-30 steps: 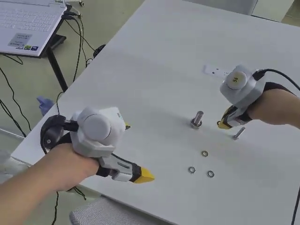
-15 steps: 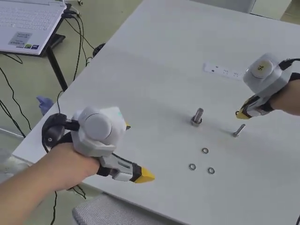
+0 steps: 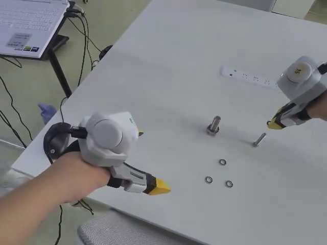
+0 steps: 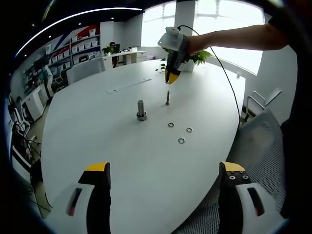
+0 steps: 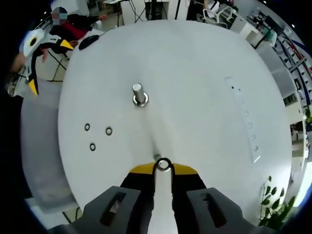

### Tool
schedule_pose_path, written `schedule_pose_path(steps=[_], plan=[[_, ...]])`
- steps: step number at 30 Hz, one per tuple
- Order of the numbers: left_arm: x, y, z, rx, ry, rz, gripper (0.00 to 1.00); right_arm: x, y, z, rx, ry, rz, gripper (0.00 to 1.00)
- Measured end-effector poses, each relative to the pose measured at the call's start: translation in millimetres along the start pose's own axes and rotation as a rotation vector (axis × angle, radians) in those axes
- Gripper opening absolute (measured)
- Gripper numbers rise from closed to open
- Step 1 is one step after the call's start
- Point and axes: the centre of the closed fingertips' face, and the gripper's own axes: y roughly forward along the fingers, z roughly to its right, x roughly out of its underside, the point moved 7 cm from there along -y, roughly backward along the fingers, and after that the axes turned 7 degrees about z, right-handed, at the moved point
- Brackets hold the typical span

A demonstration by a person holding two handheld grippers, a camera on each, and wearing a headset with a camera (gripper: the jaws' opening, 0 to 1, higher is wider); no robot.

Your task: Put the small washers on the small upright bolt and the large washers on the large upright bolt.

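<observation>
Office shelves and bright windows lie behind the big white tabletop [image 4: 97,122] in the left gripper view. Legible writing is scarce. The round sticker [image 3: 298,72] on top of the right gripper [image 3: 275,124] carries a dark mark that may be a number, too small to be sure. The coloured stickers on the laptop [image 3: 25,20] at the upper left of the head view are unreadable. The frame edge cuts off that laptop, and also the hand behind the right gripper. A white power strip [image 3: 248,77] lies flat well beyond the bolts.

The large bolt [image 3: 214,124] stands upright mid-table with a wider collar at its foot — nut or washers, the pictures cannot settle which. The small bolt [image 3: 259,139] stands near it, on the right gripper's side. Three washers [image 3: 223,162] lie loose on the tabletop on the person's side of the bolts, close together but not touching; which are small and which large cannot be told.

The left gripper [image 4: 165,168] hovers by the near edge, well apart from the parts, its jaws spread wide and holding nothing. The right gripper's jaws are drawn together with nothing between them. In its own view the small bolt's top appears end-on right at the yellow tips — the head view shows those tips just beside the bolt, not touching it.
</observation>
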Motion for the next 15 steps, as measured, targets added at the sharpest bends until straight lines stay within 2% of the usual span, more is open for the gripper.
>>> schedule_pose_path(steps=[2, 4, 13, 15], plan=[[1.1, 1.4, 1.1, 0.007, -0.007, -0.005, 0.94, 1.7, 3.5, -3.3, -0.008, -0.009, -0.005, 0.12], [1.4, 1.8, 1.3, 0.007, -0.011, 0.000, 0.96, 4.4, 8.7, 0.7, -0.011, -0.010, -0.011, 0.12], [1.3, 2.6, 1.6, 0.007, -0.017, 0.012, 0.99, 8.1, 13.2, -5.9, -0.020, -0.002, -0.020, 0.12], [-1.0, 3.6, 3.8, 0.027, -0.023, 0.031, 0.99, 7.8, 13.7, -6.0, -0.020, 0.005, -0.014, 0.12]])
